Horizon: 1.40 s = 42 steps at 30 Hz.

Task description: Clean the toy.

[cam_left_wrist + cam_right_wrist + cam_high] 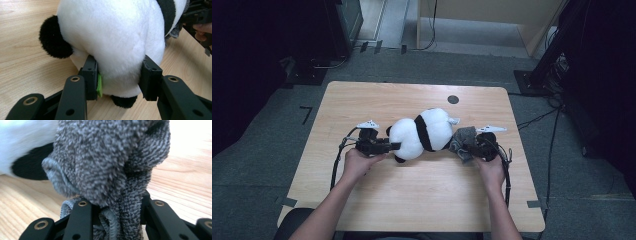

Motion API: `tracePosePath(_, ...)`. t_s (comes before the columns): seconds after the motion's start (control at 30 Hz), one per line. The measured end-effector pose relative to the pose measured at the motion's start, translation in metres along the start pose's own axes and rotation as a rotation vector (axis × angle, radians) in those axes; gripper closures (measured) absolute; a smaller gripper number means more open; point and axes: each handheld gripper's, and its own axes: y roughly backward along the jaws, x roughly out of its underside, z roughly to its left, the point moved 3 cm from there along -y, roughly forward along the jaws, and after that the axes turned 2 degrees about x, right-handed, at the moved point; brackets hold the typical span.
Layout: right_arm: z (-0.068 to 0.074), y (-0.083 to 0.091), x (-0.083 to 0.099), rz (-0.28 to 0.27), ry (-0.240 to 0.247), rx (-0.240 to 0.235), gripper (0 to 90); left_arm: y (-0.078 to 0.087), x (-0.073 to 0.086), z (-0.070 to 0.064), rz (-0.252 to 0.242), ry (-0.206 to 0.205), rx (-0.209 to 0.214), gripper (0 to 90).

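No readable text, labels, brand marks, nos. or signs anywhere: none on the plush panda (421, 134), the grey cloth (107, 165), the grippers or the wooden table (422, 190).

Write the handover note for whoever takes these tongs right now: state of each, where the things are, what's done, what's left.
Left tongs: shut on the plush panda, jaws squeezing its white head end, near a black ear.
Right tongs: shut on the grey cloth, which is bunched up between the jaws.
Where things are: the panda lies on its side mid-table; the cloth sits against its far end, by a black patch of fur.
Done: both grips are firm and cloth and toy are brought together.
Left: probably wiping or wrapping the panda with the cloth; little of the toy looks covered yet. Keep the left grip steady while the right works.
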Motion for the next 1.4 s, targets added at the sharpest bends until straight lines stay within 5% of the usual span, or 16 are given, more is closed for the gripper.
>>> tracePosePath(0.33,0.009,0.047,-0.015,-0.164,-0.023,-0.036,69.3,0.000,0.000,0.000,-0.001,-0.001,0.002,57.3)
tracePosePath(0.67,0.076,0.074,-0.039,-0.256,0.129,-0.176,69.3,0.000,0.000,0.000,-0.003,0.004,0.001,57.2)
tracePosePath(0.93,0.150,0.042,-0.030,-0.185,0.273,-0.381,69.2,0.000,0.001,0.000,-0.004,0.002,-0.002,57.2)
tracePosePath(1.03,0.167,0.018,-0.018,-0.114,0.319,-0.398,69.1,0.000,0.001,0.000,-0.003,0.001,-0.002,57.2)
tracePosePath(1.2,0.167,-0.019,-0.001,-0.013,0.354,-0.349,68.9,0.000,0.001,0.000,0.003,-0.006,-0.004,57.2)
tracePosePath(1.4,0.144,-0.021,0.004,0.006,0.321,-0.314,68.5,0.000,0.001,0.000,0.000,-0.008,-0.003,57.2)
